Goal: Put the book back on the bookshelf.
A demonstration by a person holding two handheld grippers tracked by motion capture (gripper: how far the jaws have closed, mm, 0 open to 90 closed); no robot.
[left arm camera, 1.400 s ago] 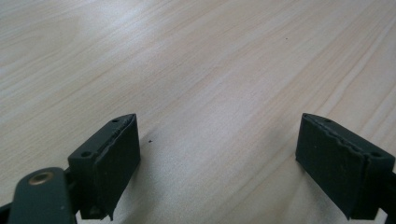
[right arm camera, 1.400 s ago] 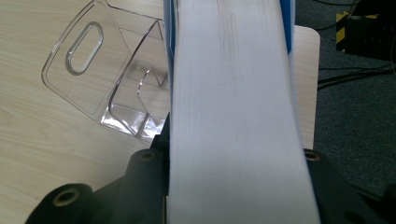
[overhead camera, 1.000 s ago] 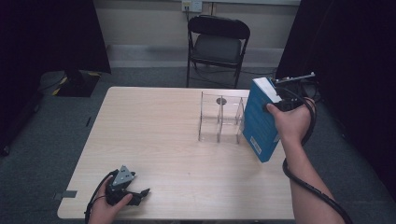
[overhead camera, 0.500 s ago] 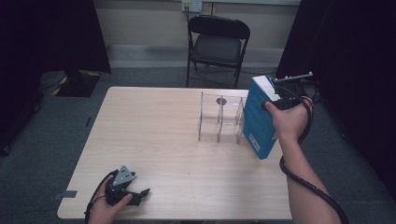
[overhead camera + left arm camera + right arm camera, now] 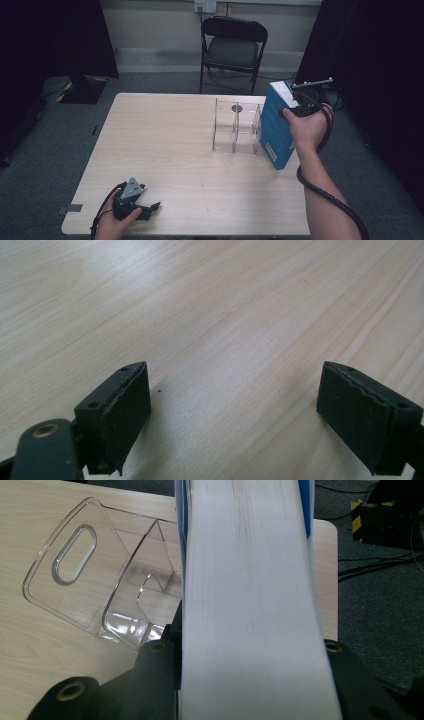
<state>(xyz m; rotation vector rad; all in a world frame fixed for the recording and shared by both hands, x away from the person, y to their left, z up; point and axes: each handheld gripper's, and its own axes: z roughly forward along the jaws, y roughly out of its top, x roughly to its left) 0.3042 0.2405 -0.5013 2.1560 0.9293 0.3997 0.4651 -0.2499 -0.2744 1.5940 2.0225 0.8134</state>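
From above, the right gripper [image 5: 295, 111] holds a thick blue-covered book [image 5: 276, 125] upright over the pale wooden desk [image 5: 165, 145] at its right edge, just beside a clear plastic divided organiser [image 5: 235, 125]. The left gripper [image 5: 134, 202] rests at the near left. Its own view shows jaws spread wide over bare wood. The right gripper's view shows jaws clamped on white page edges [image 5: 250, 600], with the organiser to the left.

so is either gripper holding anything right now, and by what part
The right gripper is clamped on the blue book, jaws on its two covers near the top end, page edge facing the camera. The left gripper is open over the table, holding nothing.
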